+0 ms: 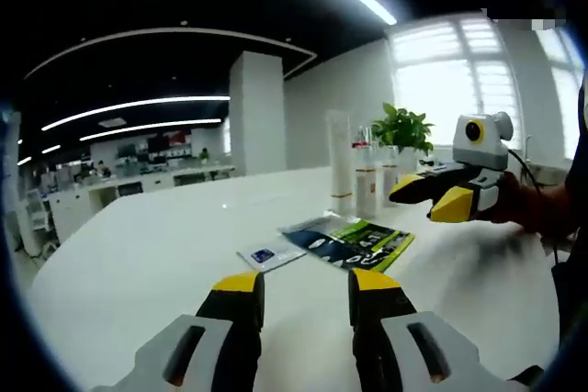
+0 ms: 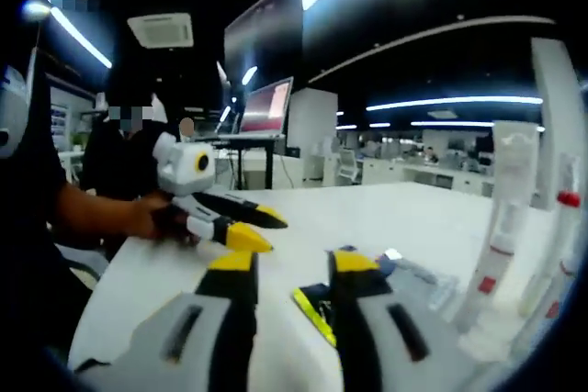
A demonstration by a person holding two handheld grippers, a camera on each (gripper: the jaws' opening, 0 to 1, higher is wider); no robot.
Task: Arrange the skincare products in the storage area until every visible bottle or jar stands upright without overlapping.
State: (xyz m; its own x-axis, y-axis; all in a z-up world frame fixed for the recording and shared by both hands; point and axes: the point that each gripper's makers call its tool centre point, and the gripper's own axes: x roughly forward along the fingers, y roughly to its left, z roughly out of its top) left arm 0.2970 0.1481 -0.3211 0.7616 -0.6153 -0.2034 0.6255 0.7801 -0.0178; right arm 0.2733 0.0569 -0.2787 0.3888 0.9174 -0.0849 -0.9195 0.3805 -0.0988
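**Both tongs empty, bottles waiting at the far side of the desk**

The left tongs [image 1: 305, 293] were open and held nothing. The right tongs [image 2: 288, 273] were open too, and also empty.

The tall white tube [image 1: 341, 164] stood upright on the white desk [image 1: 156, 245], with smaller bottles [image 1: 367, 185] right beside it. Flat sachets [image 1: 354, 243] lay on the desk in front of them, one partly on top of another.

To do this step well, I think the tongs should come in slowly and grip one thing at a time, low down, so the tall tube does not tip. The bottles looked blurry in the right gripper view, so they may be more than I could count.

A green plant [image 1: 402, 128] stood behind the bottles, near a bright window [image 1: 459, 71]. The room was a big office with long ceiling lights [image 1: 138, 106].
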